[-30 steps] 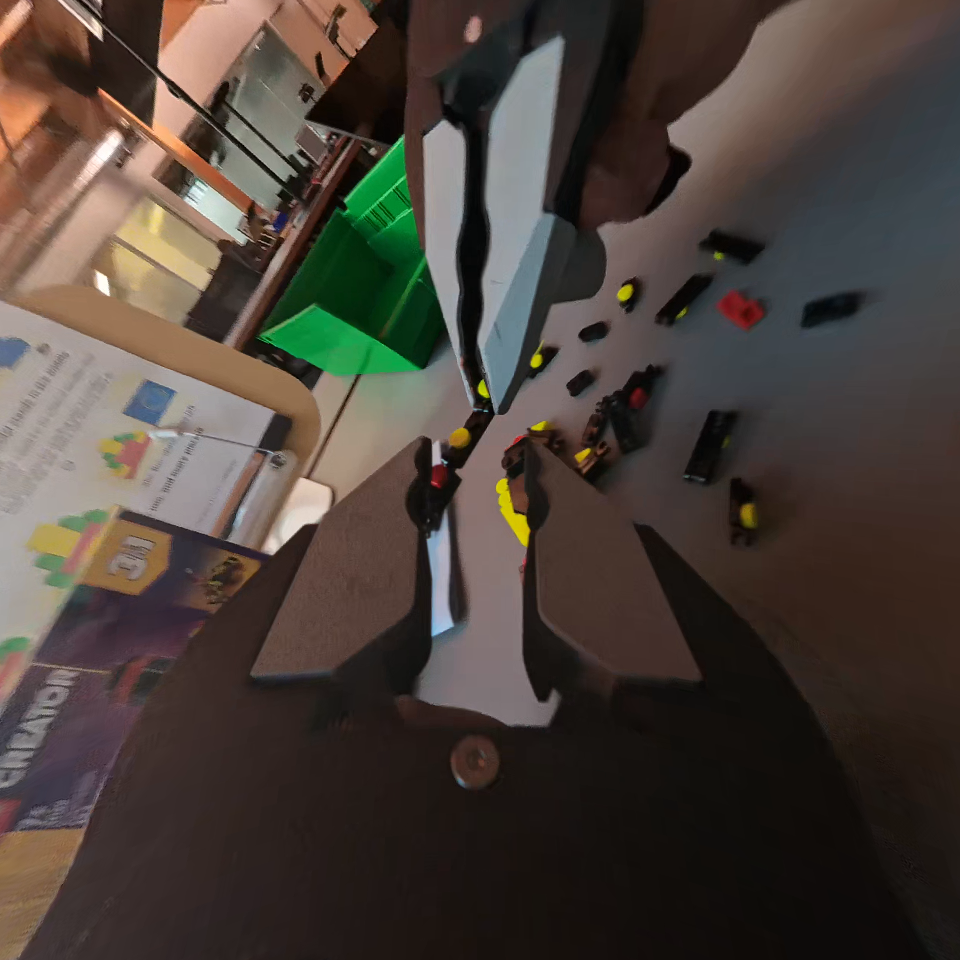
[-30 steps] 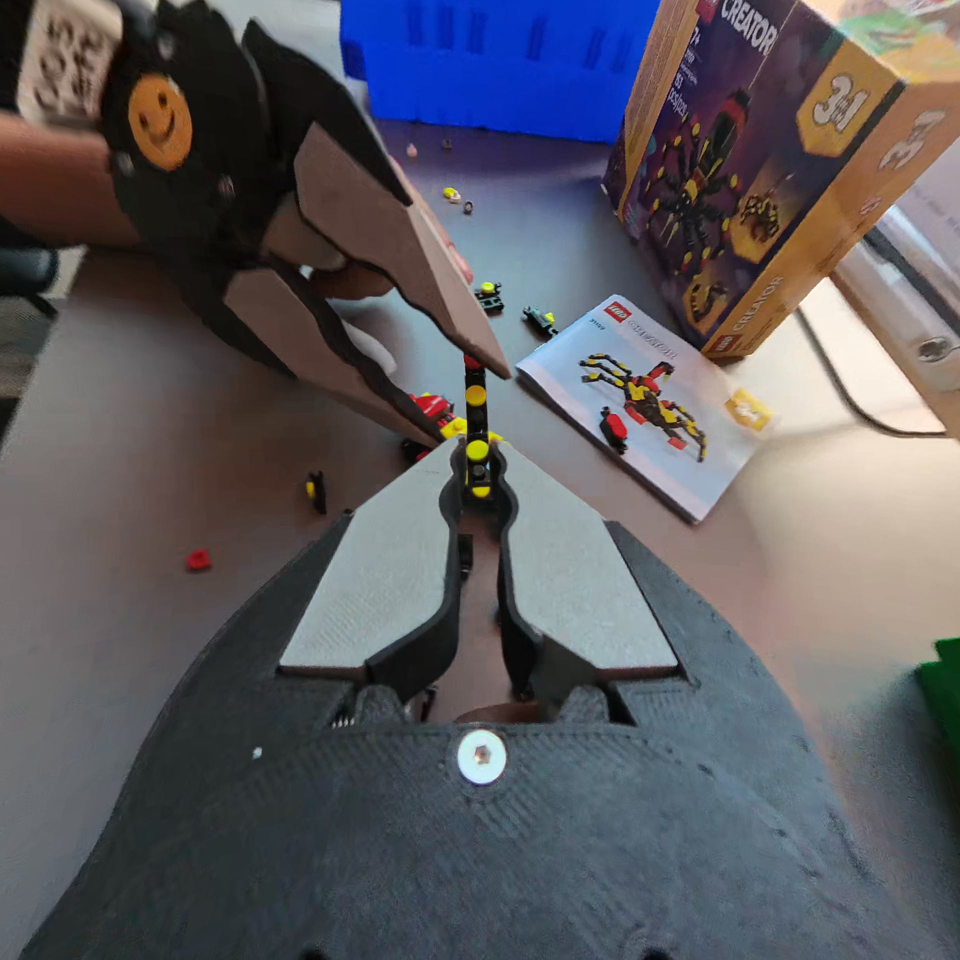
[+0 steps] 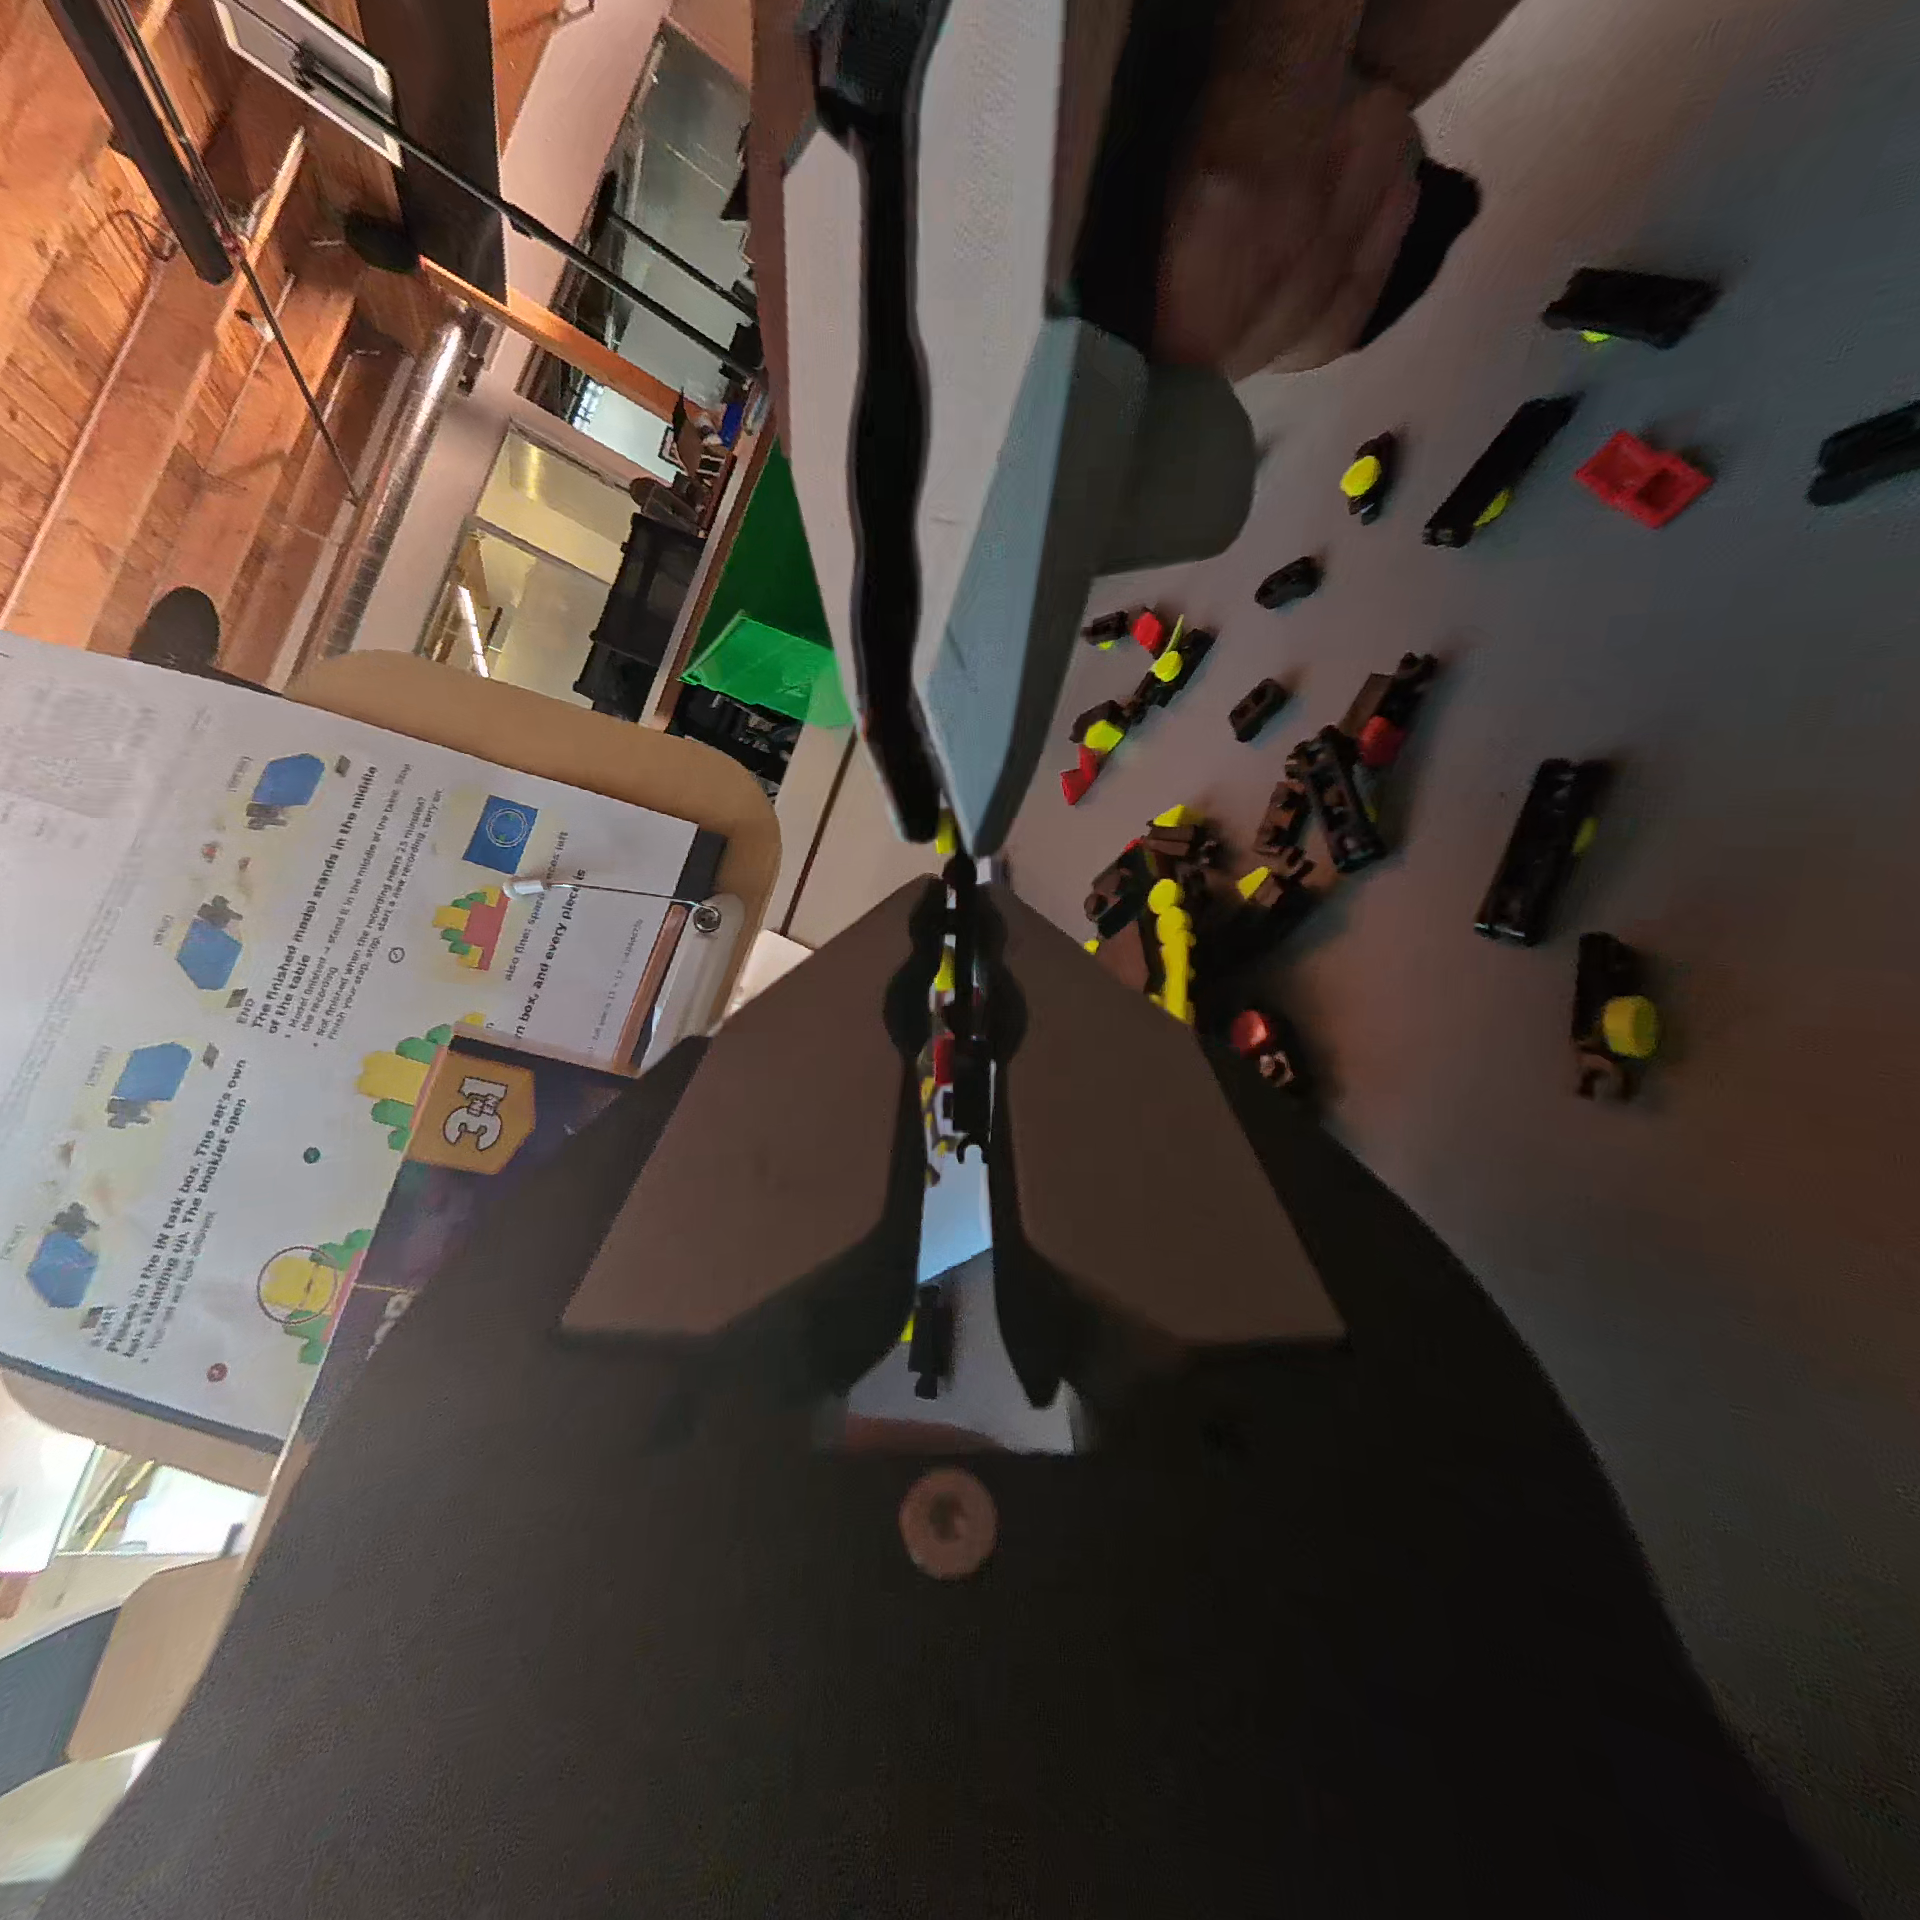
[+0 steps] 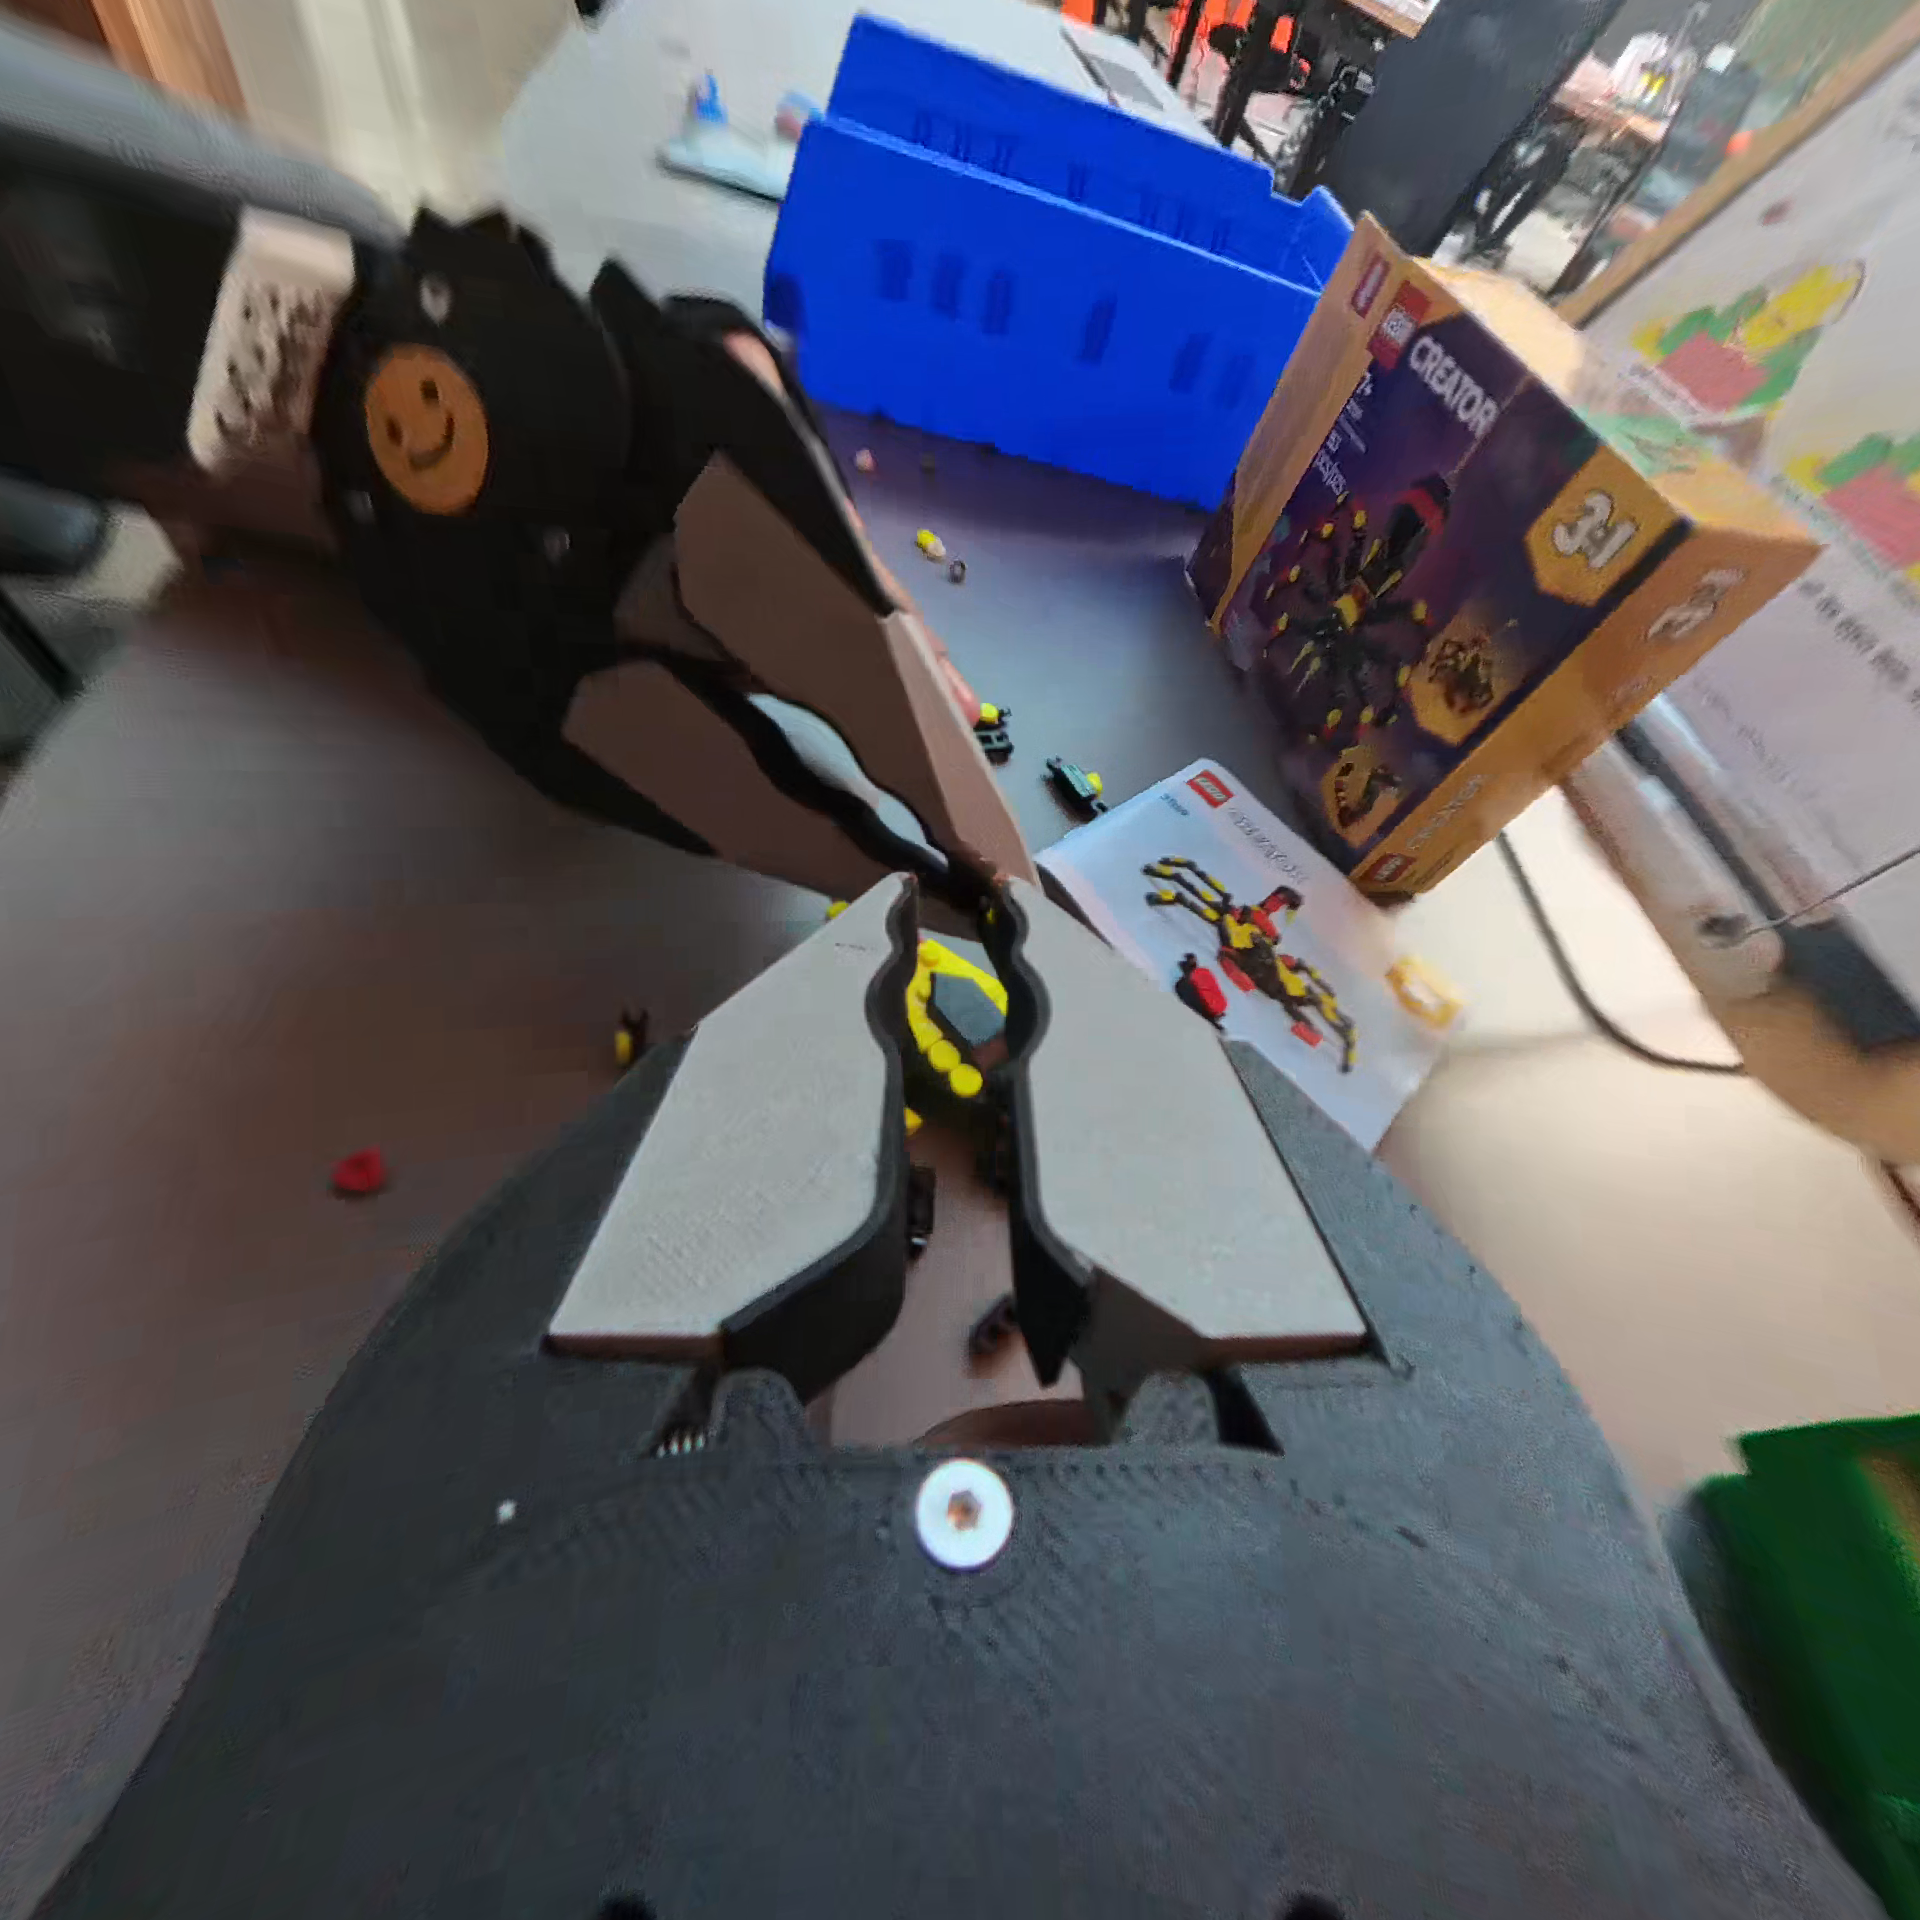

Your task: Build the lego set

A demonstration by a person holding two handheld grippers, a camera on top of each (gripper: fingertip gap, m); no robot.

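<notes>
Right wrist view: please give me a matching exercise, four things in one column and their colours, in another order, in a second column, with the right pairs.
Things:
1. storage bin
2. loose brick on the table, left
3. round smiley badge on the other tool
4. bin at the lower right edge

Colours:
A. green
B. orange
C. blue
D. red

Pairs: 1-C, 2-D, 3-B, 4-A
</notes>
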